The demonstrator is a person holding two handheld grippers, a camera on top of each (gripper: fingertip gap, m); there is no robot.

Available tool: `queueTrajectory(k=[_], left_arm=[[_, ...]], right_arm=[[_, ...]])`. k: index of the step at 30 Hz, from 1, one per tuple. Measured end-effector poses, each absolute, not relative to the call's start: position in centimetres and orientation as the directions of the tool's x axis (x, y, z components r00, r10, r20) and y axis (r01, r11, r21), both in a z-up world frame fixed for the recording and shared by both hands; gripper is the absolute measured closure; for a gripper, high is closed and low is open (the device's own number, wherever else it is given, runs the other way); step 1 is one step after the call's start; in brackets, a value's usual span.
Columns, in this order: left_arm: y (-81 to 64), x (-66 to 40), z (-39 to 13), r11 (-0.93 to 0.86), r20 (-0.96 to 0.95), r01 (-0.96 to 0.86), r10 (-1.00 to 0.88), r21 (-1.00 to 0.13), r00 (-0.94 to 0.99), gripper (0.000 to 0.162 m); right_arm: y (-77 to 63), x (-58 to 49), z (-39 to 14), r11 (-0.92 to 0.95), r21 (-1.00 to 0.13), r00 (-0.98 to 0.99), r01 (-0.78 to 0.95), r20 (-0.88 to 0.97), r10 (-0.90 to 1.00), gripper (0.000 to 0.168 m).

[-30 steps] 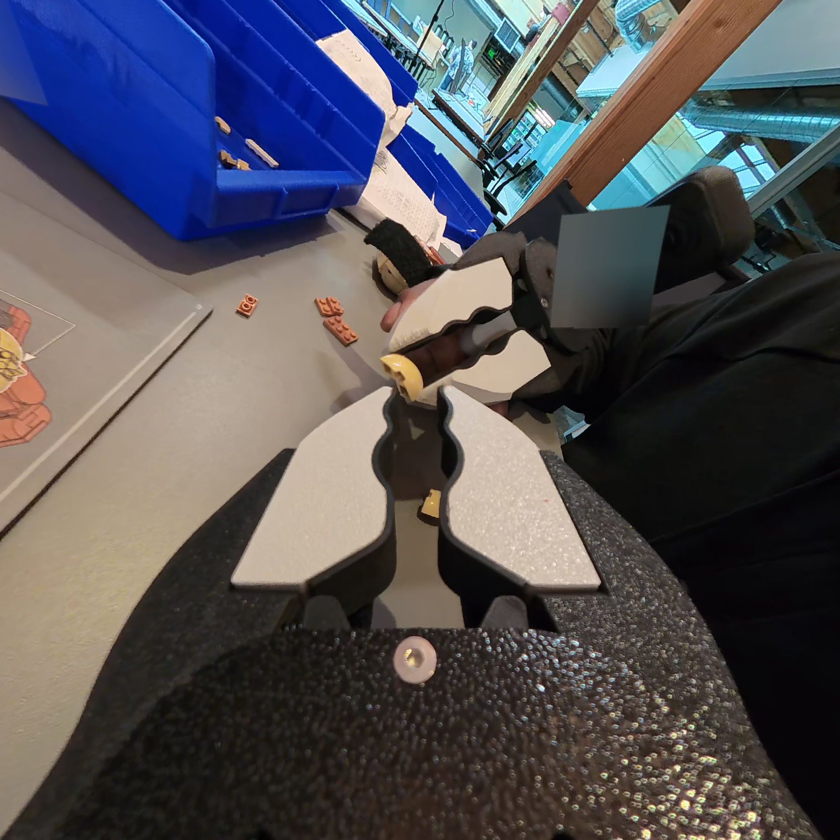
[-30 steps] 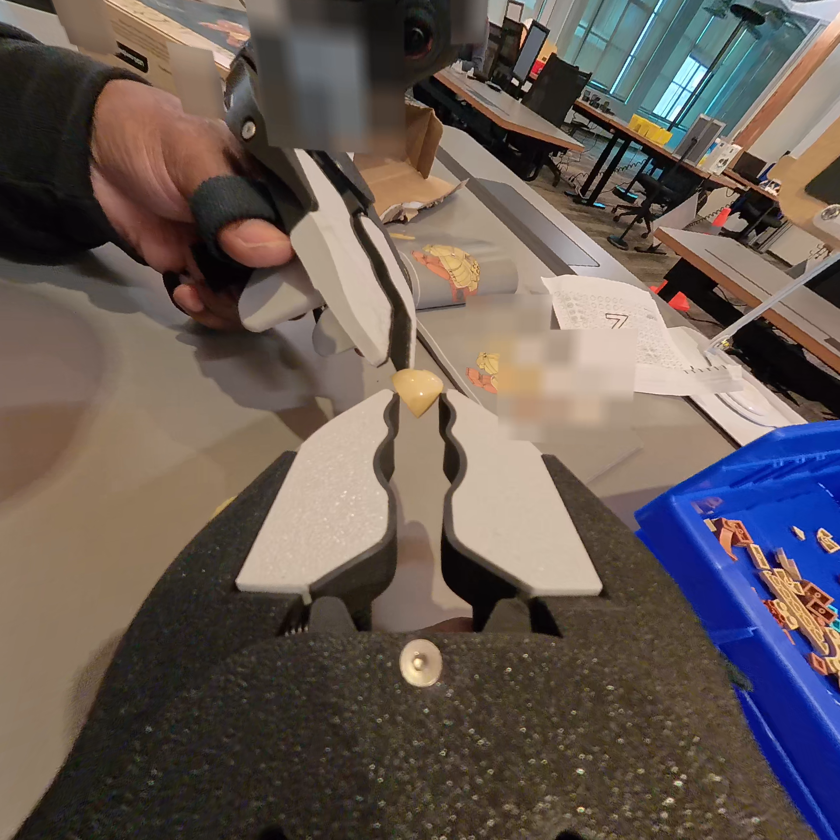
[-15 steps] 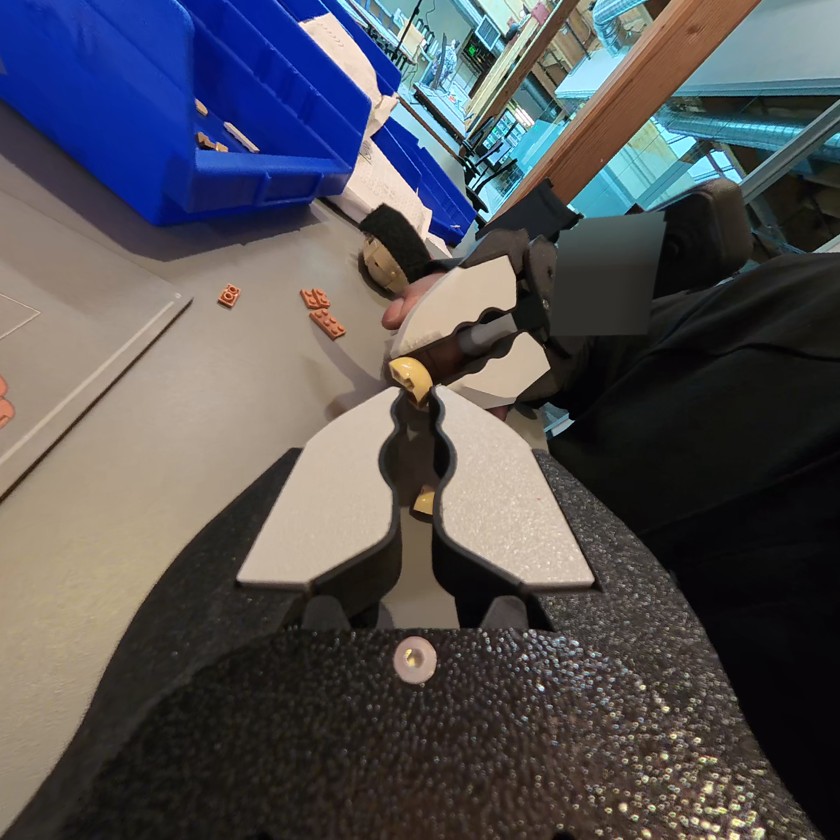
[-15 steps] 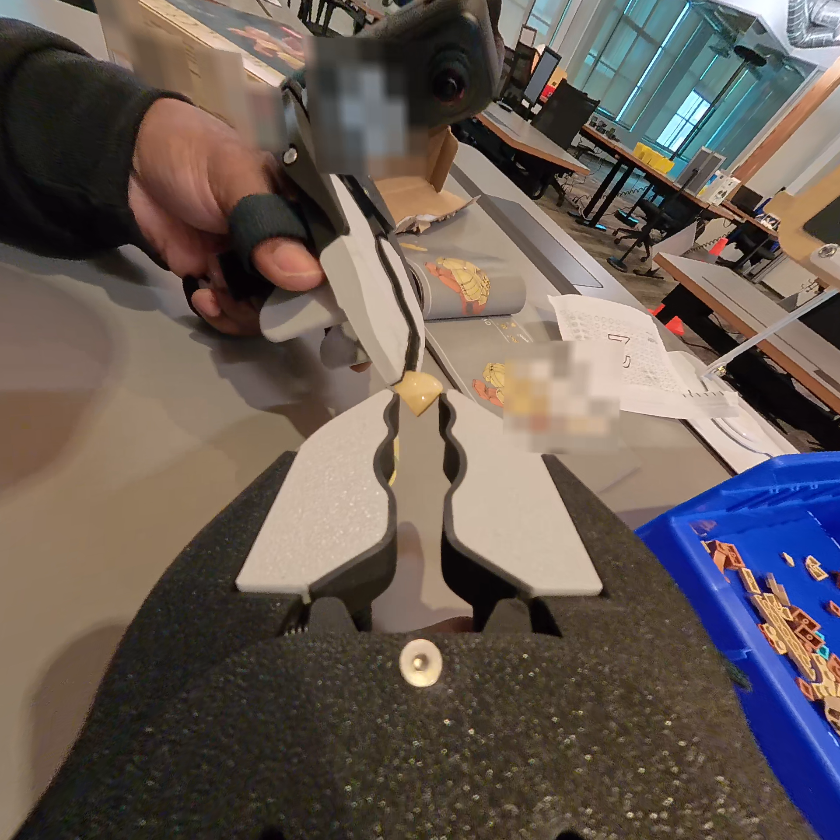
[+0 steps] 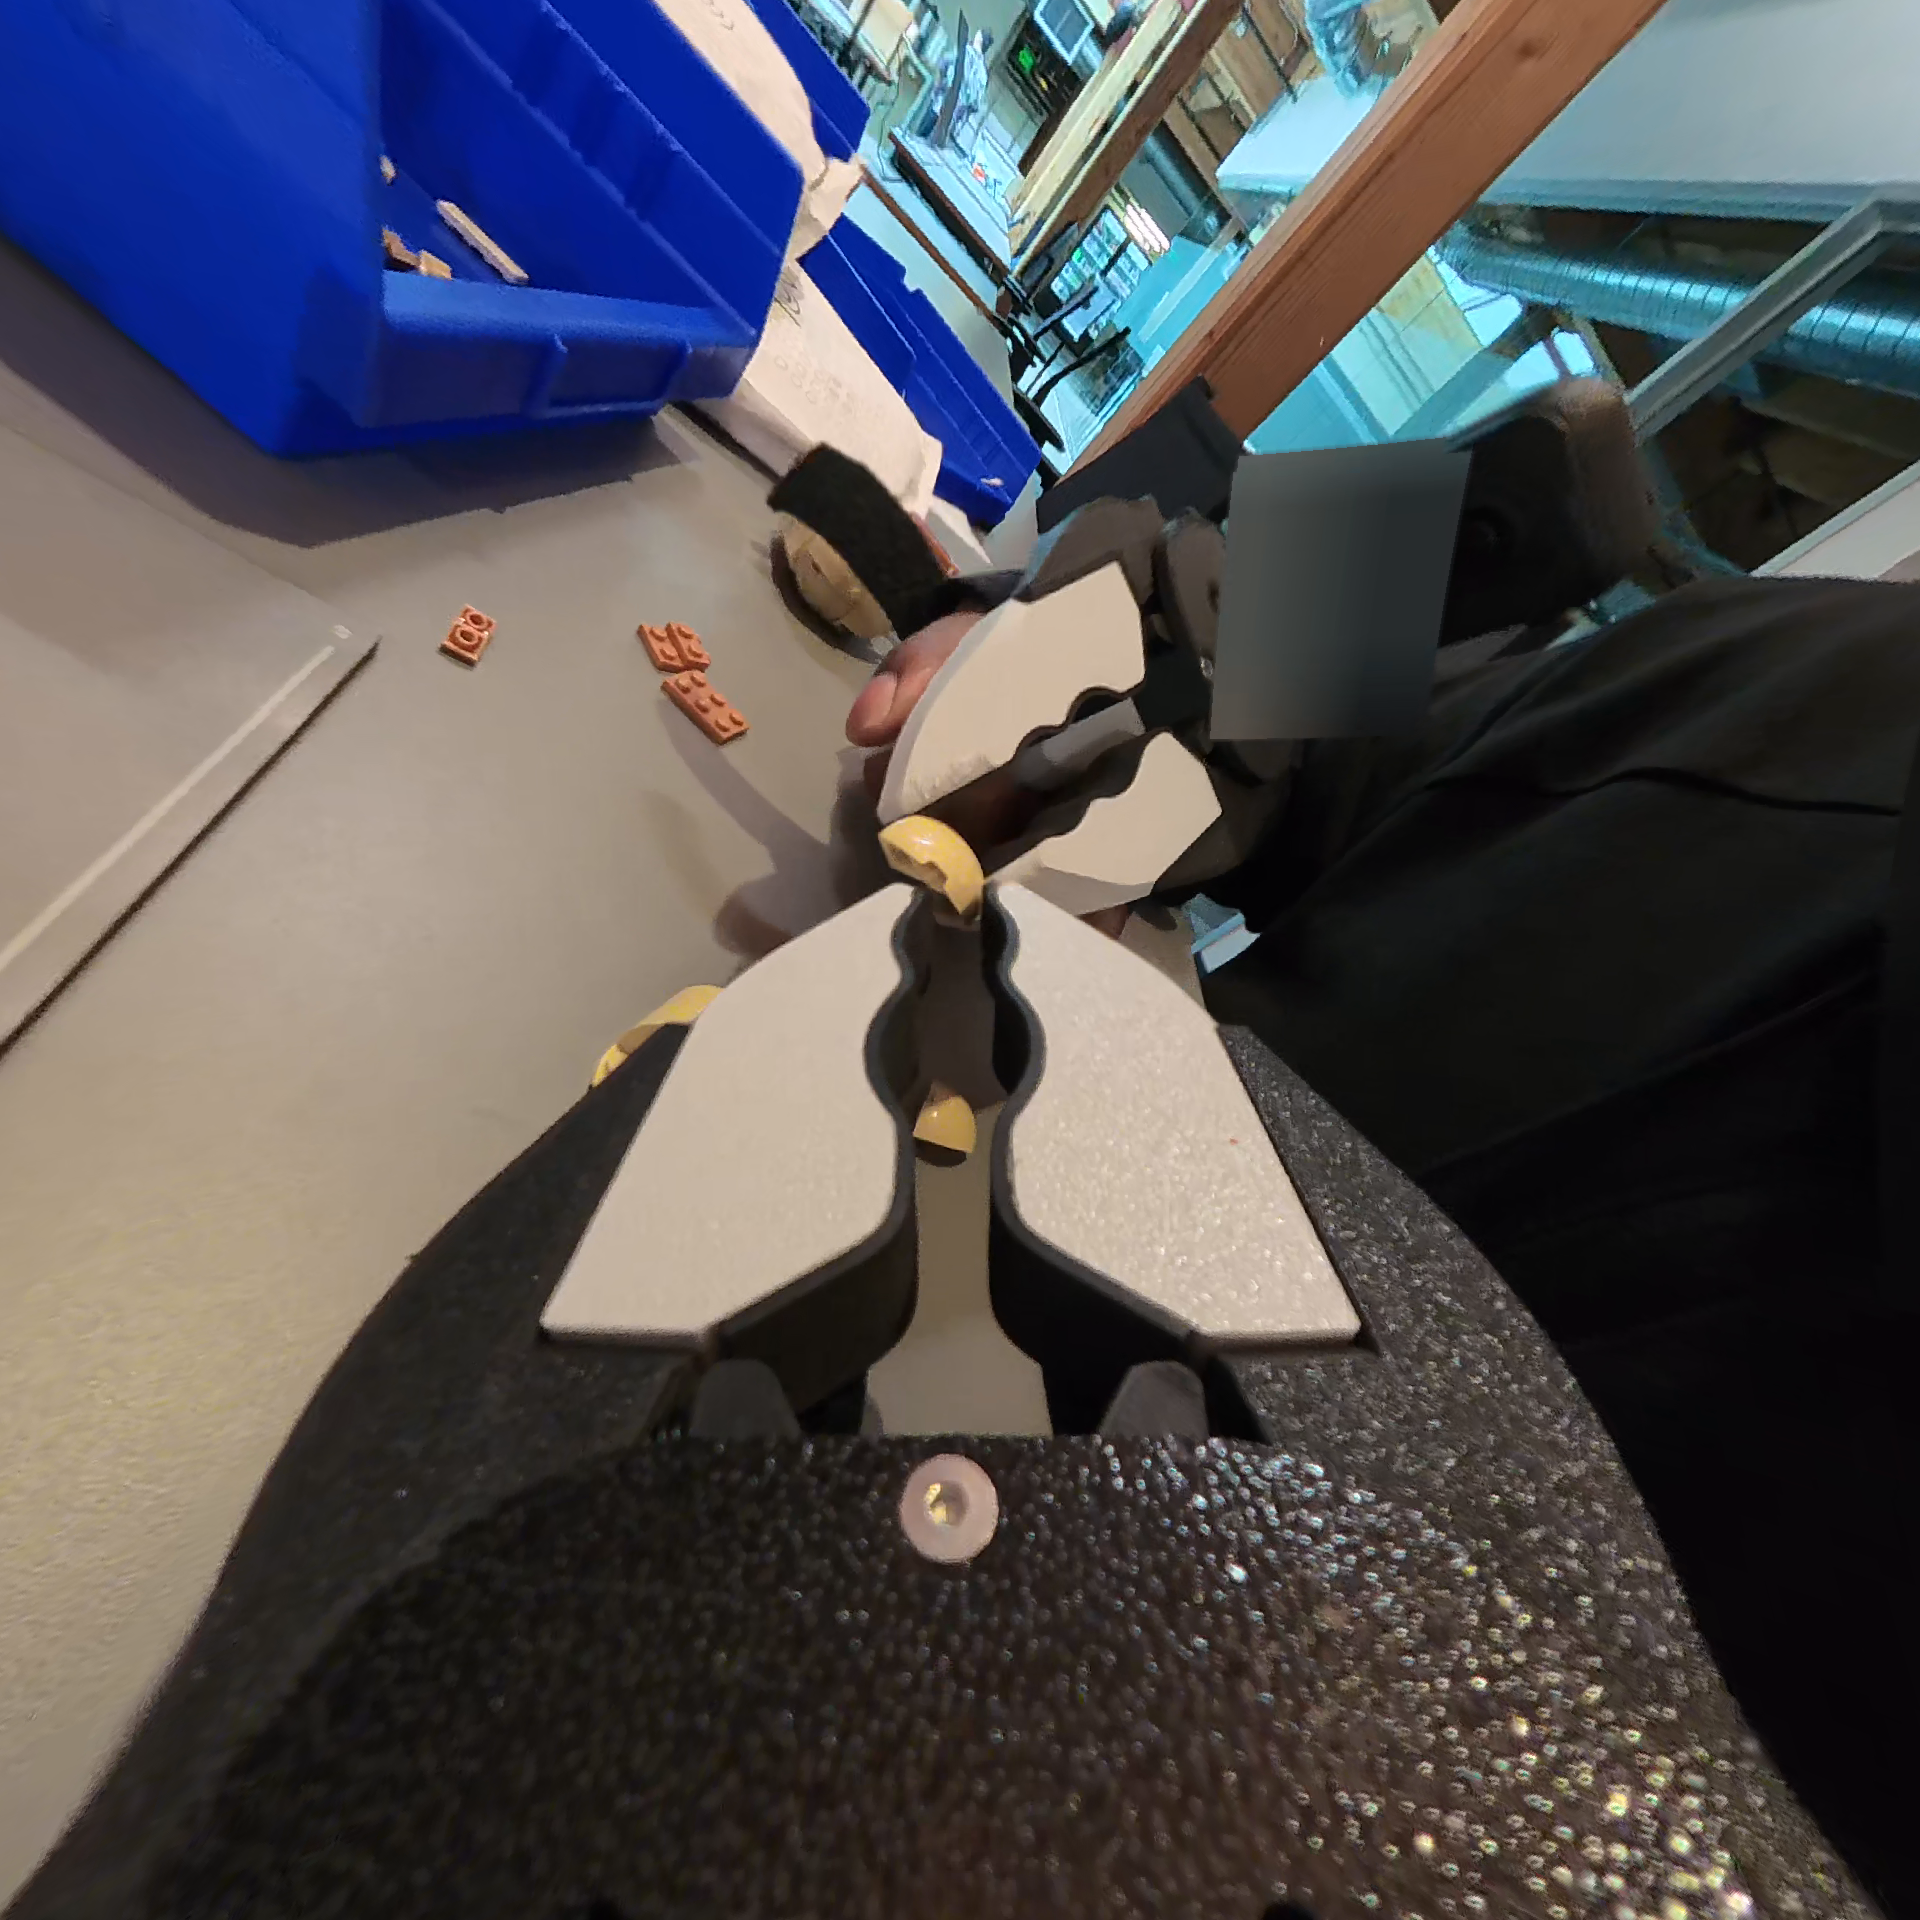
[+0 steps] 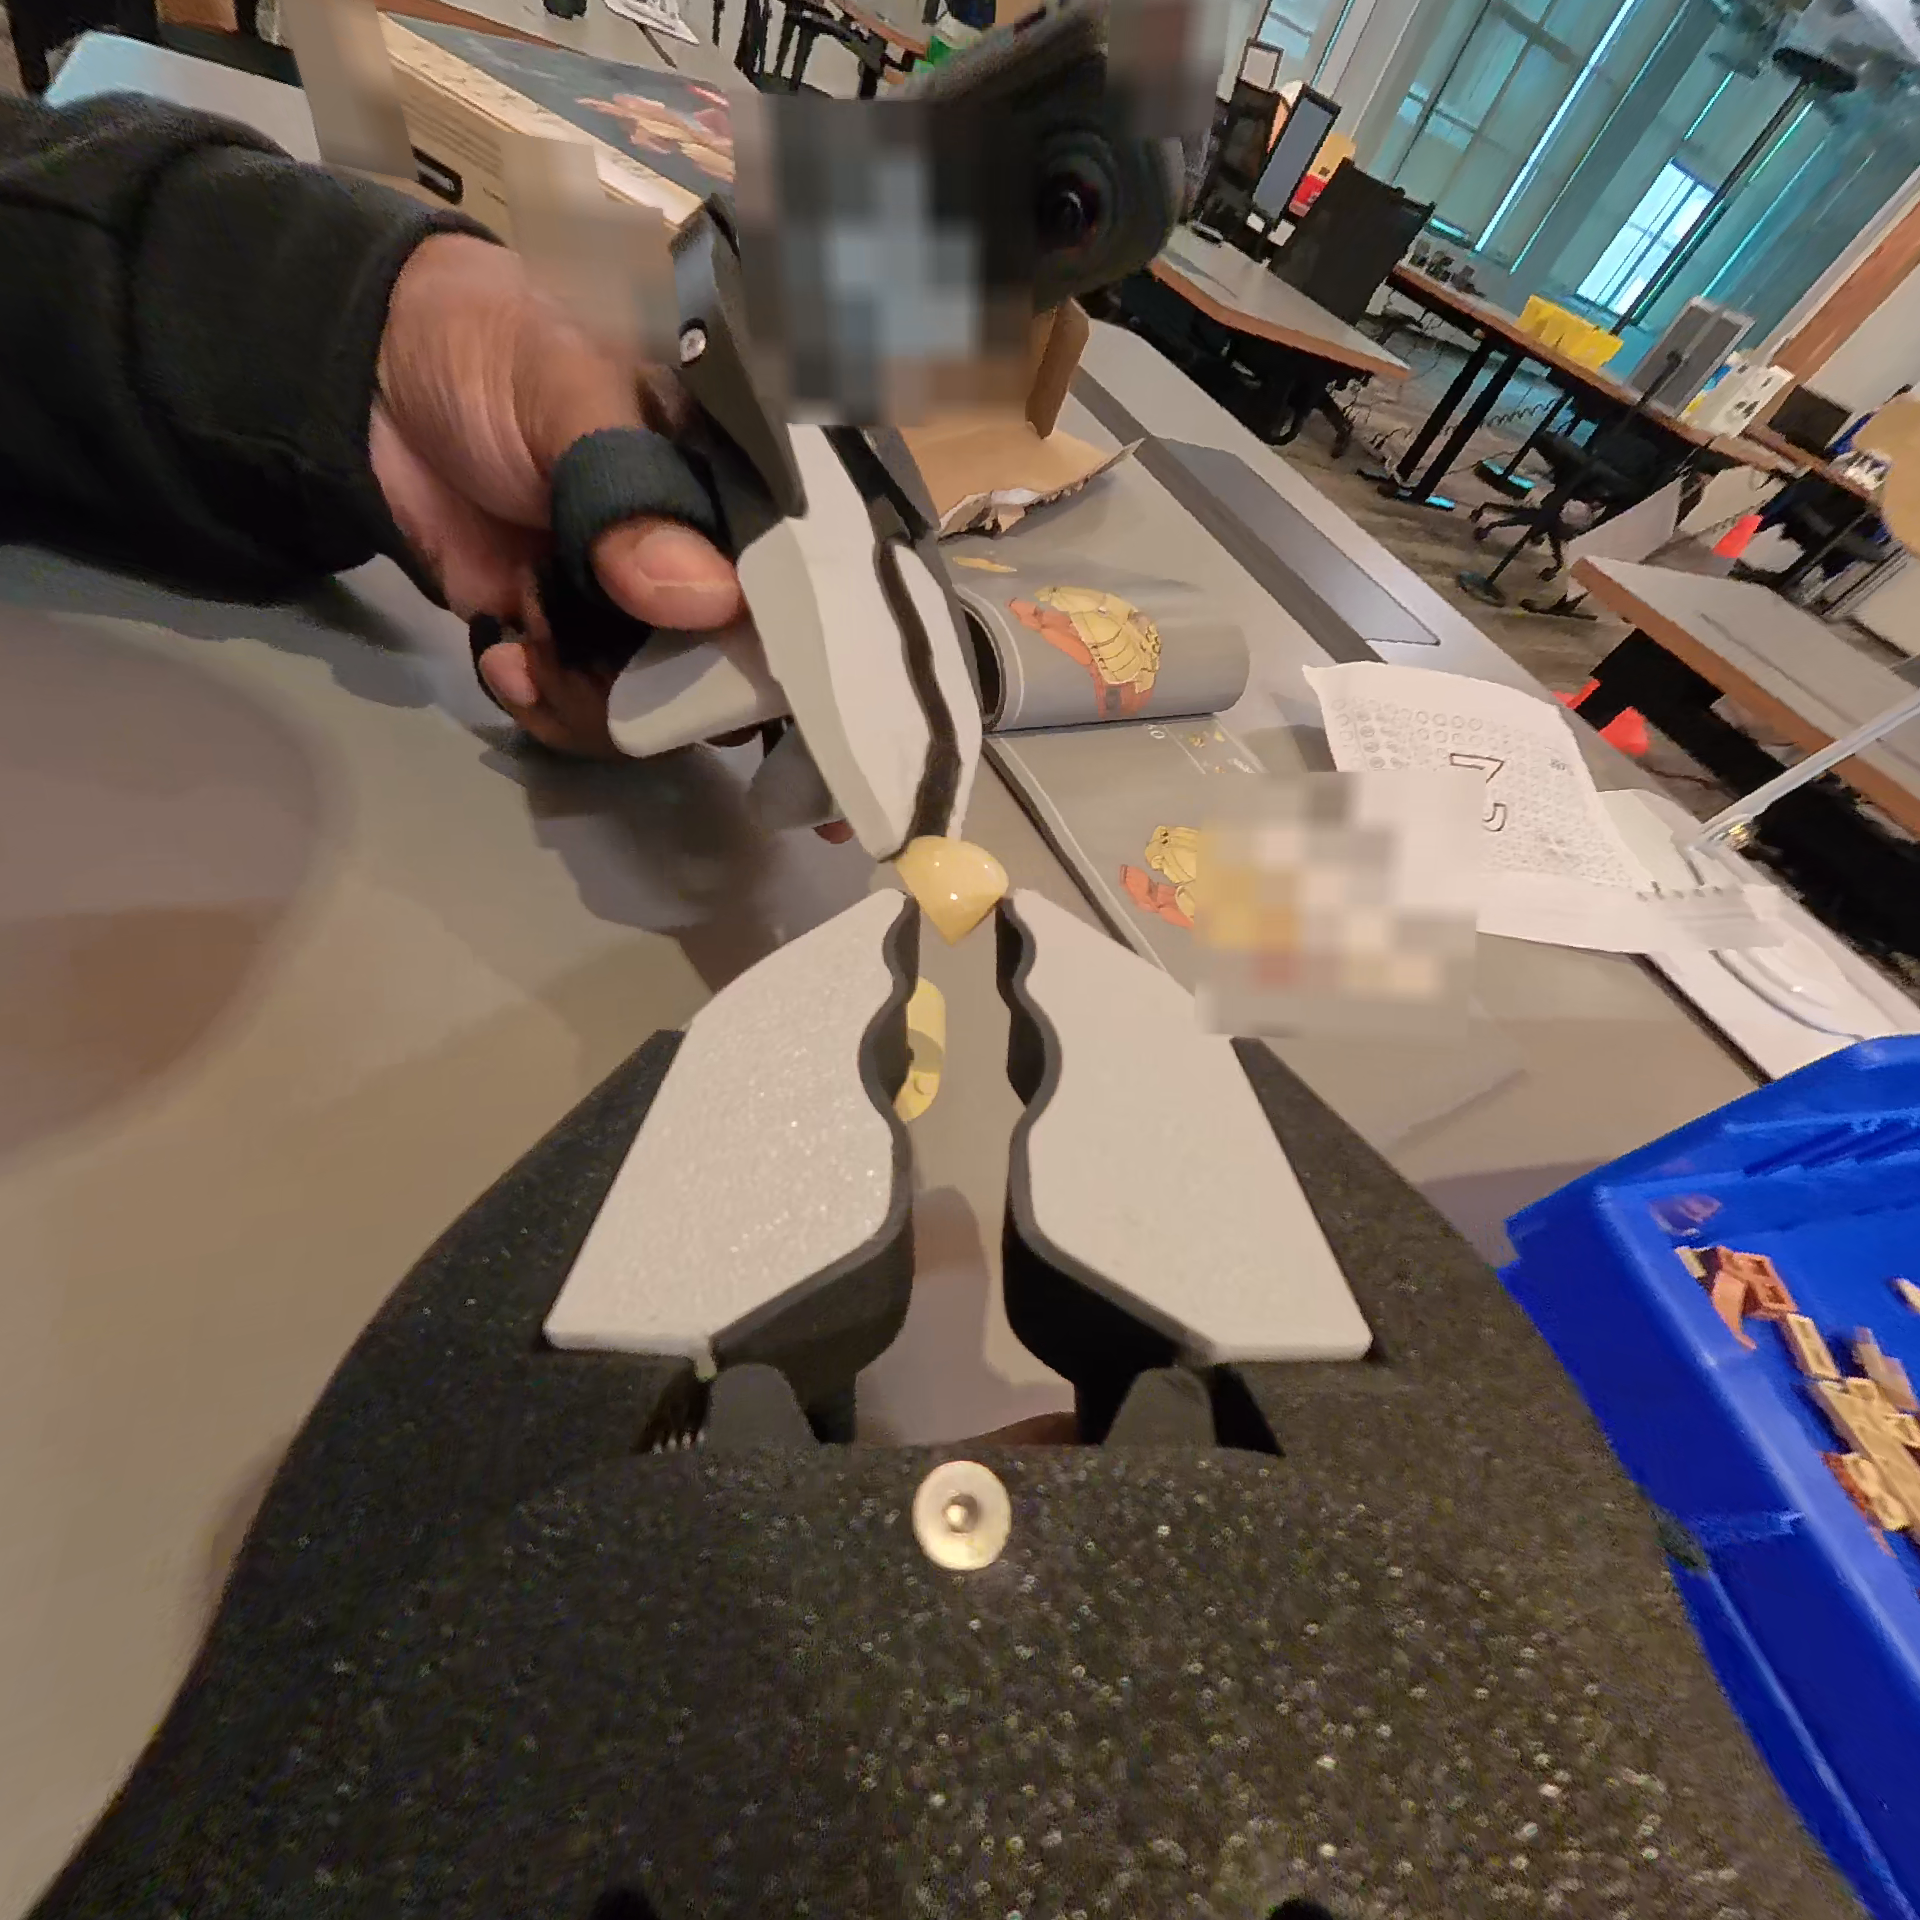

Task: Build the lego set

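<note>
A small tan rounded Lego piece is held in the air between both grippers, tip to tip. My left gripper is closed on its lower edge. My right gripper is closed on the same piece from the opposite side. In the right wrist view the left gripper comes down from above, held by a hand, its fingers nearly together on the piece. In the left wrist view the right gripper points in from the right. Two more tan pieces lie on the grey table under my left gripper.
Three brown plates lie on the table. Blue bins with loose pieces stand at the back left and at the right. An open instruction booklet, a paper sheet and a cardboard box lie beyond. Both grippers' tips are close together, under 4 cm apart.
My left gripper has narrowed from open and closed on the tan piece held by the right gripper. Both grippers have drawn a little closer together and shifted slightly.
</note>
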State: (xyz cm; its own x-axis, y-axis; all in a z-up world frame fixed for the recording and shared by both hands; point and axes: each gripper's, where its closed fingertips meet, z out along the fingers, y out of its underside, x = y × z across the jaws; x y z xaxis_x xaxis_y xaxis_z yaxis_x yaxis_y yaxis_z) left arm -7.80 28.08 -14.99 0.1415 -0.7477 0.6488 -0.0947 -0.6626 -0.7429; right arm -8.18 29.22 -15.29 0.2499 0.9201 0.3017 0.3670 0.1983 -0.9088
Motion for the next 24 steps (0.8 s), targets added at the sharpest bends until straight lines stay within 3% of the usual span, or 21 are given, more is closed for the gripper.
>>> queueTrajectory(k=[4,10,18,24], left_arm=[[27.5,-8.6,-15.1,-0.605,0.586,-0.196,-0.796,-0.771,0.153,0.147],[29.4,-11.4,-19.8,-0.457,0.263,-0.502,-0.873,-0.735,0.410,0.139],[29.4,-11.2,-21.9,-0.377,0.138,-0.620,-0.907,-0.688,0.398,0.140],[29.0,-10.0,-22.1,-0.317,0.086,-0.639,-0.927,-0.701,0.366,0.153]], right_arm=[[30.2,-7.7,-15.6,0.119,-0.921,0.288,0.370,0.235,0.928,0.155],[31.1,-7.1,-17.0,-0.002,-0.907,0.300,0.420,0.137,0.944,0.155],[30.6,-6.7,-18.8,-0.068,-0.851,0.255,0.521,0.079,0.964,0.155],[30.1,-6.7,-19.4,-0.093,-0.831,0.233,0.548,0.045,0.971,0.155]])
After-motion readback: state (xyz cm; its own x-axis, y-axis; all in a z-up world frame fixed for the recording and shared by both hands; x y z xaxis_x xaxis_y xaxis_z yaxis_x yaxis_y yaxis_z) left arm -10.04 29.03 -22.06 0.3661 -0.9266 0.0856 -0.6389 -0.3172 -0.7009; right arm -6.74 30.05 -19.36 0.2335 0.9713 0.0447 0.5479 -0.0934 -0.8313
